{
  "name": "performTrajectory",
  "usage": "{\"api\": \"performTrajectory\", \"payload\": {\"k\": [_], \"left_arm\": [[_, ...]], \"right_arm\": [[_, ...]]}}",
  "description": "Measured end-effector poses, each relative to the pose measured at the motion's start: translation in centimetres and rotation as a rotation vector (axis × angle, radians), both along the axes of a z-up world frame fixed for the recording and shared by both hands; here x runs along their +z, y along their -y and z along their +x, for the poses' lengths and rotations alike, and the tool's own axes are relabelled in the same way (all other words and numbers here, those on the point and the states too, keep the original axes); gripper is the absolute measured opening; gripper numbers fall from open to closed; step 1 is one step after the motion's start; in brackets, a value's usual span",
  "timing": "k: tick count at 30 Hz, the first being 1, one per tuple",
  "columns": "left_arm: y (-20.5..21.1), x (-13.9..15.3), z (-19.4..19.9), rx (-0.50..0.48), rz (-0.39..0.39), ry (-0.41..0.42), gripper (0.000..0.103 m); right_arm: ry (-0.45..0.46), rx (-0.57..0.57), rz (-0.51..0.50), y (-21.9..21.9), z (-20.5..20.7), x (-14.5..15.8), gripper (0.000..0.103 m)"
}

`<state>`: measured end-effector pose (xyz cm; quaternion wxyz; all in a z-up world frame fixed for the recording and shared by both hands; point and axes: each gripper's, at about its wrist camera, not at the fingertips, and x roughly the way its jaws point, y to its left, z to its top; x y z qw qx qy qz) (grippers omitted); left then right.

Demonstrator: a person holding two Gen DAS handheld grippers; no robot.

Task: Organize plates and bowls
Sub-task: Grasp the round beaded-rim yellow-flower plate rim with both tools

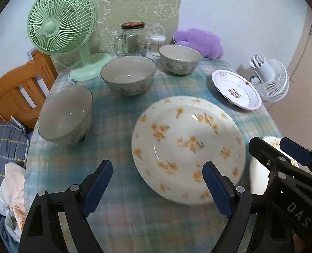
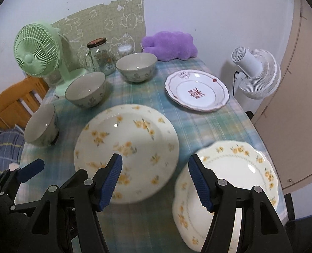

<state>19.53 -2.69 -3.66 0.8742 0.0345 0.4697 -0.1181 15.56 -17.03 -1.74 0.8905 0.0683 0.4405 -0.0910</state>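
The round plate with orange flowers lies flat on the tabletop, glossy white ceramic with a wide rim. My left gripper hangs above its near edge with fingers spread wide, holding nothing; the right-hand finger overlaps the plate's rim at 6 o'clock, though I cannot tell if it touches. At 3 o'clock from this plate sits a scalloped plate with the same orange flowers and a thin vine ring. My right gripper is open too, one finger over the scalloped plate's left edge, the other over the round plate's near rim. White letters "DAS" show on the right gripper's black body.

At 1 o'clock, well apart, lies a scalloped white plate with a dark red motif. Three grey-glazed bowls curve from 9 to 12 o'clock: the near bowl tilted on its side, the middle bowl and far bowl upright, with faint painted sprigs outside.

The tabletop wears a blue-green plaid cloth. Behind the bowls stand a glass mug jar with a dark lid, a mint plastic fan, a purple plush and a white fan.
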Motion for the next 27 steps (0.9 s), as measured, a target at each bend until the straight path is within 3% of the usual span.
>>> {"api": "performTrajectory", "payload": {"k": [6, 13, 27], "left_arm": [[0.4, -1.2, 3.4, 0.031, -0.001, 0.001, 0.087], [2.0, -3.9, 6.5, 0.073, 0.014, -0.064, 0.081], [2.7, -7.8, 8.7, 0.115, 0.028, -0.150, 0.078]], "right_arm": [[-0.011, 0.011, -0.026, 0.0, 3.5, -0.6, 0.069], [-0.065, 0.016, -0.028, 1.1, 7.6, -3.3, 0.069], [-0.171, 0.045, -0.037, 2.3, 11.8, -8.4, 0.068]]}}
